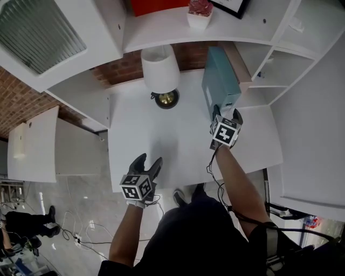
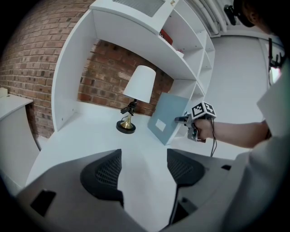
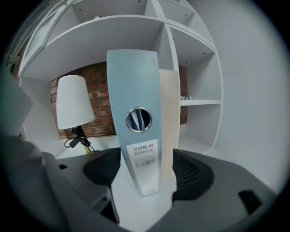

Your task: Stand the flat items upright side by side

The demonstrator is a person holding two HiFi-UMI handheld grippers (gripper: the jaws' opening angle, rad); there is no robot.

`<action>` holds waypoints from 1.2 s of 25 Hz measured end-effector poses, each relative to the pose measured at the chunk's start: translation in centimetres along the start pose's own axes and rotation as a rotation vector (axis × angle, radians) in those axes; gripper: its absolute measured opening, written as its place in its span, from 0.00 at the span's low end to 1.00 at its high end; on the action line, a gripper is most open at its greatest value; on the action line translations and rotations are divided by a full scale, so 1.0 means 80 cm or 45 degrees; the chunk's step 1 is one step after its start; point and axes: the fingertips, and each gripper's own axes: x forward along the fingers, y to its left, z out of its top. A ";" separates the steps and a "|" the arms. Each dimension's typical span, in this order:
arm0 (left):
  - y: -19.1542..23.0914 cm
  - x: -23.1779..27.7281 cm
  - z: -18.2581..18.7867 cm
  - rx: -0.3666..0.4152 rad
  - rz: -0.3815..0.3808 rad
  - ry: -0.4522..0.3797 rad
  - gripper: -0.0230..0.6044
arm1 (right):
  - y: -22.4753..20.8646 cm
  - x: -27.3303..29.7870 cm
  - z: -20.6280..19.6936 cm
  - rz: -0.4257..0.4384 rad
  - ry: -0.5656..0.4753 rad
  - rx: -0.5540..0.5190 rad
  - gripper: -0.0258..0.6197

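**Binder and folder up on end, right gripper on them**

The biggest thing here is the white desk, tucked into a white shelf unit with a brick wall behind it.

On the right side of the desk, a teal binder stands upright, spine facing the person. A cream folder stands touching it on the side nearer the shelf compartments. Both look pretty much vertical in the right gripper view, and the binder's spine shows a ring hole with a label under it.

To the left of the binder, a bit apart, there's a lamp with a white shade and a brass base.

The right gripper is at the near end of the pair. Its jaws are set around binder and folder together, with a pad against each outer side as far as I can see.

The left gripper hangs over the bare front part of the desk, well apart from everything. Its jaws are spread wide with only desk between them.

Up on the top shelf sits a small white pot with something pinkish in it.
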 end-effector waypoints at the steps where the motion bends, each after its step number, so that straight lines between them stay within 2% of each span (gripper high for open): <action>1: -0.001 0.003 -0.001 -0.011 -0.006 0.001 0.53 | -0.001 -0.006 -0.009 0.008 0.011 -0.004 0.59; 4: -0.006 0.012 -0.001 -0.046 -0.032 -0.005 0.53 | 0.012 -0.018 -0.034 0.076 0.042 -0.029 0.47; 6: -0.013 0.018 0.002 -0.051 -0.052 -0.010 0.53 | 0.026 -0.016 -0.043 0.127 0.061 -0.041 0.45; 10: -0.021 0.022 0.009 -0.052 -0.064 -0.016 0.52 | 0.039 0.001 -0.043 0.160 0.083 -0.056 0.44; 22: -0.012 0.030 0.006 -0.084 0.009 -0.004 0.51 | 0.050 0.054 -0.015 0.210 0.099 -0.042 0.42; 30: -0.022 0.037 0.025 -0.062 0.006 -0.030 0.51 | 0.050 0.052 -0.016 0.230 0.096 -0.081 0.42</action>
